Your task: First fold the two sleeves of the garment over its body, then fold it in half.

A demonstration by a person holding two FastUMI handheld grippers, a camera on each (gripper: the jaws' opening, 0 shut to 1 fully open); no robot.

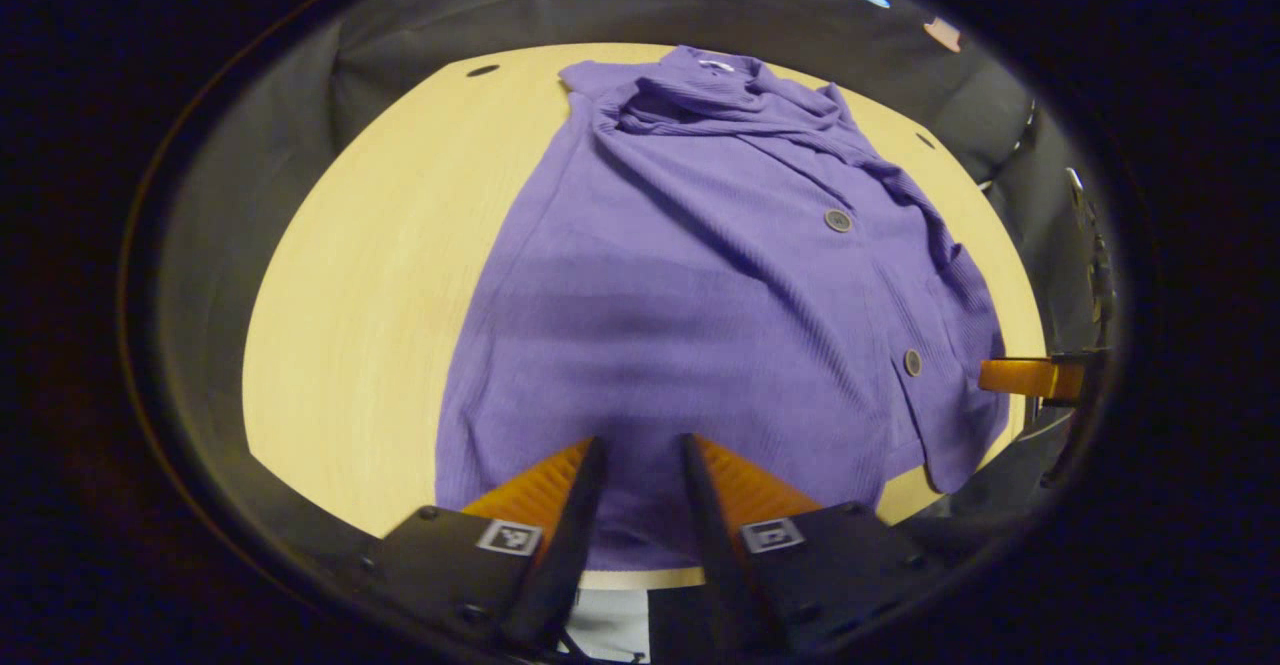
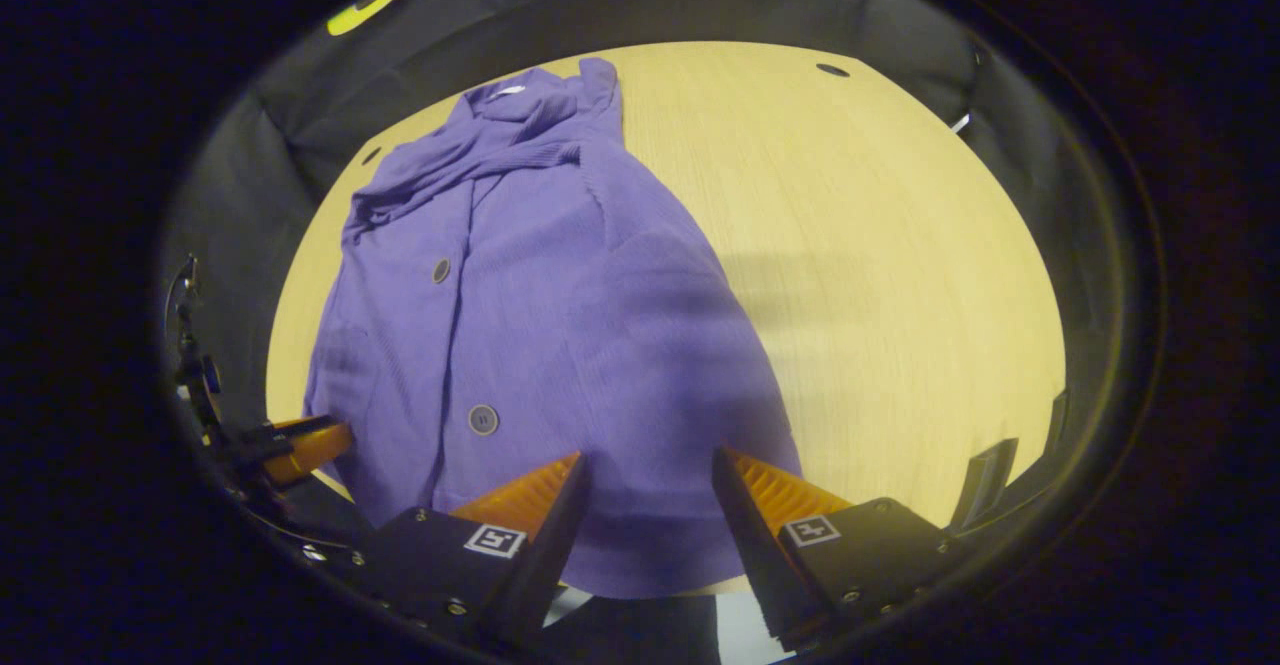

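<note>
Both jaws standing parted, gripping nothing | left gripper [image 1: 640, 470] and right gripper [image 2: 648, 485] hovering at hem | purple cardigan [image 1: 720, 275] lying lengthwise on table [image 1: 370, 275], sleeves seemingly folded in | half-fold likely pending, needing hem pinches.

The cardigan's [image 1: 700, 295] near hem is hidden behind the left gripper [image 1: 640, 445]. The sleeves lie folded under and indistinct. The right gripper [image 1: 1030, 377] is cut off at the edge.

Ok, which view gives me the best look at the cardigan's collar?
The left gripper view: the purple cardigan's collar sits near the top centre, with its bunched folds spread across the frame. In the right gripper view the collar lies up and to the left, smaller and more squeezed toward the edge, so its folds read less clearly.
</note>
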